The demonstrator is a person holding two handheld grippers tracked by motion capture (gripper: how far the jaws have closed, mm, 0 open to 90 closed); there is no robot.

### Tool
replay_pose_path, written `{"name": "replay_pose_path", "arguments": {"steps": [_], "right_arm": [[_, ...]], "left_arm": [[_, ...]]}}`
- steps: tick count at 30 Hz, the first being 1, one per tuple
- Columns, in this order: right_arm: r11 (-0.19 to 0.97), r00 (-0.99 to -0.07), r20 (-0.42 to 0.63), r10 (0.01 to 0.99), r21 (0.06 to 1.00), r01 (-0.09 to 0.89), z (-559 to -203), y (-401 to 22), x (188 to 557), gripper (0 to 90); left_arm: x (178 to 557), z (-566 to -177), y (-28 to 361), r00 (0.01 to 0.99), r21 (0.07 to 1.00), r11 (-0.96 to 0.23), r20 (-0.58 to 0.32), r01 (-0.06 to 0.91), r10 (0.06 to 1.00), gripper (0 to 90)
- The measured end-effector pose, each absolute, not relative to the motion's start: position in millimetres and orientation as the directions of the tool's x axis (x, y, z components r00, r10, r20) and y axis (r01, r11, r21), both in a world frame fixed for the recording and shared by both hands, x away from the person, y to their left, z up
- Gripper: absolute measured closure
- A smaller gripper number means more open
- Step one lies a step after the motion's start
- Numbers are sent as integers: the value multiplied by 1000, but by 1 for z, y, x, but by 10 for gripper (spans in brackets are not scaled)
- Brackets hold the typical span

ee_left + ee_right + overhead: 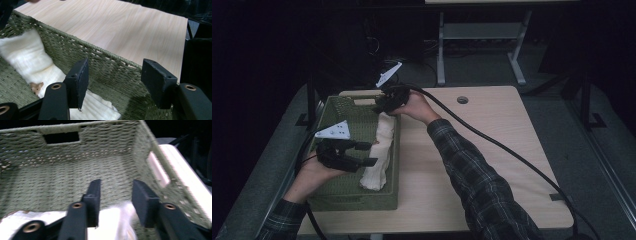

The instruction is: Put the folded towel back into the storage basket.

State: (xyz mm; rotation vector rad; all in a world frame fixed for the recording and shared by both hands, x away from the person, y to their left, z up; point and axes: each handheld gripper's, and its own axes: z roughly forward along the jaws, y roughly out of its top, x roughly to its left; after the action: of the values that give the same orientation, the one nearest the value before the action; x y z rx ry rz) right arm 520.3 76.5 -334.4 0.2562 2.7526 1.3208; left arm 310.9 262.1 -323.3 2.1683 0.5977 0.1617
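Note:
A green woven basket (396, 165) stands on the left part of the table. A white folded towel (379, 155) lies inside it along its right wall. My left gripper (371, 154) hovers over the towel's near half, jaws open and holding nothing. In the left gripper view the gripper (116, 67) faces the basket wall (100, 62), with the towel (32, 60) low at the left. My right gripper (382, 107) is at the basket's far right corner, over the towel's far end. In the right gripper view it (115, 187) is open above the towel (110, 220), pads apart from the cloth.
The light wooden table (482, 140) stretches bare to the right of the basket, with a round cable hole (462, 100) near its far edge. A thick black cable (512, 155) trails across it from the right gripper. A metal table frame (482, 30) stands behind.

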Motion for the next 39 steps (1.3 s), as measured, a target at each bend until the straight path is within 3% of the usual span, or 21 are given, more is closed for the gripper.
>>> {"name": "replay_pose_path", "arguments": {"steps": [8, 19, 39], "right_arm": [[601, -979, 24, 204, 786, 145, -320, 53, 515, 444], [591, -975, 30, 218, 792, 156, -315, -2, 504, 424], [585, -963, 28, 267, 790, 186, -340, -100, 482, 366]], "left_arm": [[316, -319, 248, 874, 788, -500, -95, 359, 477, 349], [326, -314, 202, 885, 784, -517, -87, 344, 457, 342], [323, -316, 100, 918, 798, -529, -75, 290, 390, 314]]}}
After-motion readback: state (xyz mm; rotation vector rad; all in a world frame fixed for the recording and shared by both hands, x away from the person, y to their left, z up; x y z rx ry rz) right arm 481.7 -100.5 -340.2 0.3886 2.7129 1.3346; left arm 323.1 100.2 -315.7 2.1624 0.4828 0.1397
